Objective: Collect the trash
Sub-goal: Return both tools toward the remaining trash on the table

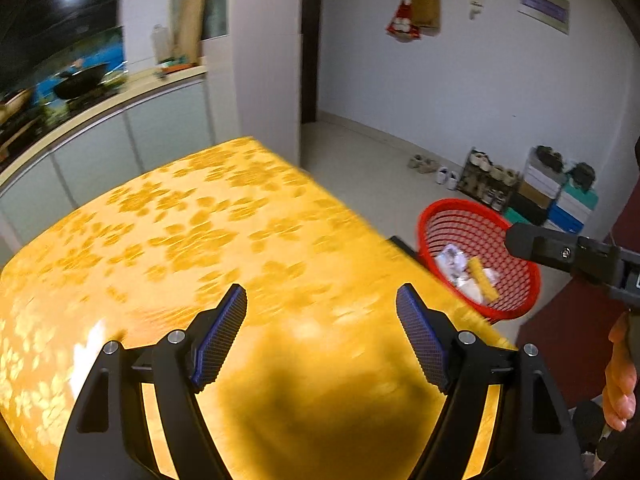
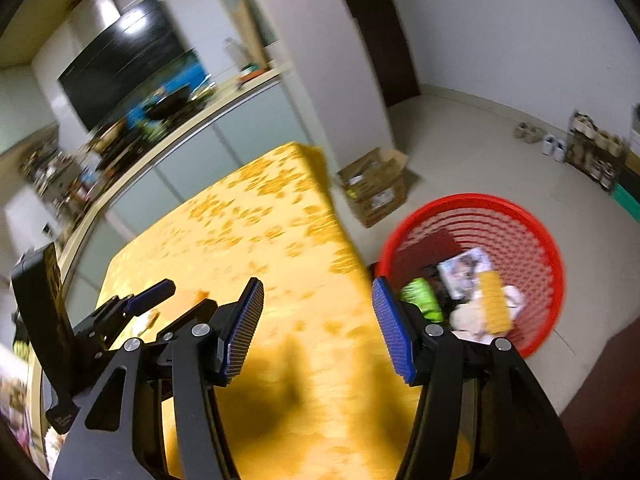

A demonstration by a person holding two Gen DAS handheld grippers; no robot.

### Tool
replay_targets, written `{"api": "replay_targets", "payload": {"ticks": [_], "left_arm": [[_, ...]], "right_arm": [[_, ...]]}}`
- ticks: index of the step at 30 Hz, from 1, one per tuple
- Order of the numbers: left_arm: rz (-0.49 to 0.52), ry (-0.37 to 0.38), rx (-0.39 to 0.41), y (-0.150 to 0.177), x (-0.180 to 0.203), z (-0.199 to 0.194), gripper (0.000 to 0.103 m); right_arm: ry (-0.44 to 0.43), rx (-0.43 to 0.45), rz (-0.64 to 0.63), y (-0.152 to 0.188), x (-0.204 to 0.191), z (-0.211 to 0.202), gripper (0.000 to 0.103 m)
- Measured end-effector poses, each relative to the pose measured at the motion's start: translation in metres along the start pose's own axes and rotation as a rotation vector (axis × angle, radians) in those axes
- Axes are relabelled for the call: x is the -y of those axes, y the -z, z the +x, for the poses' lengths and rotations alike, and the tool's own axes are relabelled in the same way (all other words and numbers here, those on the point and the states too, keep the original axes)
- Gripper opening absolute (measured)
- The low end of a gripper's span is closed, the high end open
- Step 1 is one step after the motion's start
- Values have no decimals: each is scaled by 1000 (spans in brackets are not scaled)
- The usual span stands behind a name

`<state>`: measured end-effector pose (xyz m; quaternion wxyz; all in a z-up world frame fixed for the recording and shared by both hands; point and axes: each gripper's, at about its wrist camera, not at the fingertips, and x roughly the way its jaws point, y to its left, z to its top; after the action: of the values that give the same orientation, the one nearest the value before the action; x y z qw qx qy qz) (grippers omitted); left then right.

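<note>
A red mesh basket stands on the floor beside the table's right edge and holds several pieces of trash, among them a yellow packet and white paper. In the right wrist view the basket also shows a green wrapper, a printed card and the yellow packet. My left gripper is open and empty above the yellow floral tablecloth. My right gripper is open and empty above the table's right edge, close to the basket. The left gripper also shows at the left in the right wrist view.
A cardboard box sits on the floor past the table's far corner. A kitchen counter with a wok runs behind the table. A shoe rack and stacked boxes stand against the far wall. The right gripper's body reaches in over the basket.
</note>
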<state>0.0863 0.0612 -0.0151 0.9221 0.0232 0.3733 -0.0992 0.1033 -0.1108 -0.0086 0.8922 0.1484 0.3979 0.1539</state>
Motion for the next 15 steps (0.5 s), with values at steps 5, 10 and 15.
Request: {"api": "replay_targets", "payload": {"ticks": [5, 10, 15], "left_arm": [[-57, -53, -3, 18, -35, -21, 75], [-118, -120, -12, 37, -74, -41, 75], [-195, -219, -15, 57, -129, -64, 75]], "right_arm": [[-51, -36, -59, 6, -36, 12, 55], [-87, -62, -115, 14, -69, 20, 56], [-111, -84, -163, 17, -95, 29, 56]]}}
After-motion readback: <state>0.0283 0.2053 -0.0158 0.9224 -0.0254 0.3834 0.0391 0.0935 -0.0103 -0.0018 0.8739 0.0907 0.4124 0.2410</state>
